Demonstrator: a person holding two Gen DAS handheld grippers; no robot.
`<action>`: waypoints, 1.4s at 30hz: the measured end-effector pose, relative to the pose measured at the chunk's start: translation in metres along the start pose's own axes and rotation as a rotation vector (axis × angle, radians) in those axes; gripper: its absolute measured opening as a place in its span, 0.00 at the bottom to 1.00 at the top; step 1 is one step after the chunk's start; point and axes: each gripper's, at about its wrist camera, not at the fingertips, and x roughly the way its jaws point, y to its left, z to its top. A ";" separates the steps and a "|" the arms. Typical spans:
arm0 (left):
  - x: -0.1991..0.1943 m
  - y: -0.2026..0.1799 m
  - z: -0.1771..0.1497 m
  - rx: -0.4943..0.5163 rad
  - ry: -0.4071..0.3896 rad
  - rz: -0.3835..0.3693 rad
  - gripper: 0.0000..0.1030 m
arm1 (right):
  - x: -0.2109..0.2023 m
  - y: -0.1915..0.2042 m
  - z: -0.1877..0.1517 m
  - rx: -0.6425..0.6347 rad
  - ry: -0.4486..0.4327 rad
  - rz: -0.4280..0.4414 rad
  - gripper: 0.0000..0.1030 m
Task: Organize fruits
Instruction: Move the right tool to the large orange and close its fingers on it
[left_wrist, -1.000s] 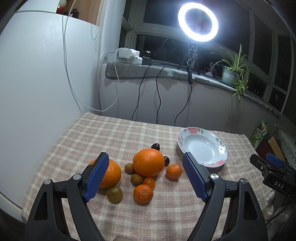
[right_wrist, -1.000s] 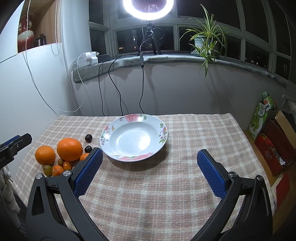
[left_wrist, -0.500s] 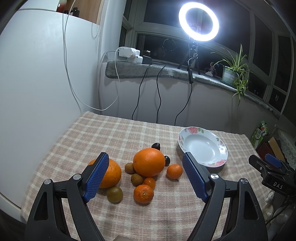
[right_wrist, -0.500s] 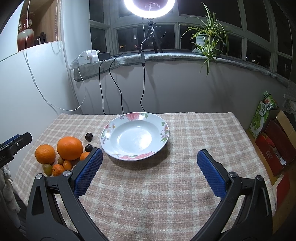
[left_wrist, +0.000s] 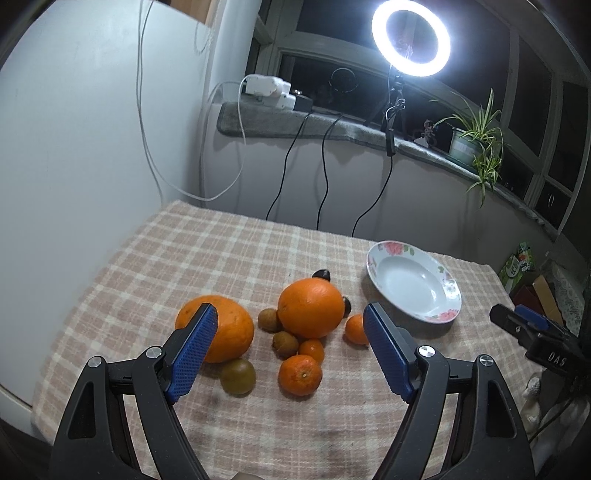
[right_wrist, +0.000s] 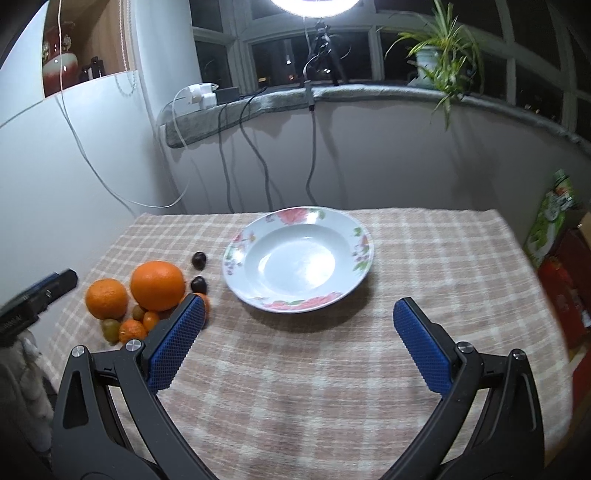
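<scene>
Both views have crept closer. Left wrist: our left tool (left_wrist: 288, 350), jaws apart, empty, hovers over fruit pile (left_wrist: 295, 332) on bench (left_wrist: 184, 258). Right wrist: right tool (right_wrist: 299, 343) apart, empty, facing plate (right_wrist: 236, 254). Risk: round fruit rolling when nudged.

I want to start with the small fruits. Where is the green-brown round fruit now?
In the left wrist view, the green-brown fruit lies on the checked cloth, nearest the camera, just below the left orange and left of a mandarin.
</scene>
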 end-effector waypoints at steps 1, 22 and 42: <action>0.002 0.003 -0.001 -0.009 0.008 -0.004 0.78 | 0.003 0.001 0.000 -0.001 0.006 0.013 1.00; 0.019 0.066 -0.032 -0.184 0.110 -0.047 0.63 | 0.063 0.063 0.006 -0.087 0.175 0.266 0.82; 0.045 0.012 -0.009 -0.036 0.100 -0.208 0.59 | 0.144 0.097 0.045 -0.183 0.373 0.462 0.82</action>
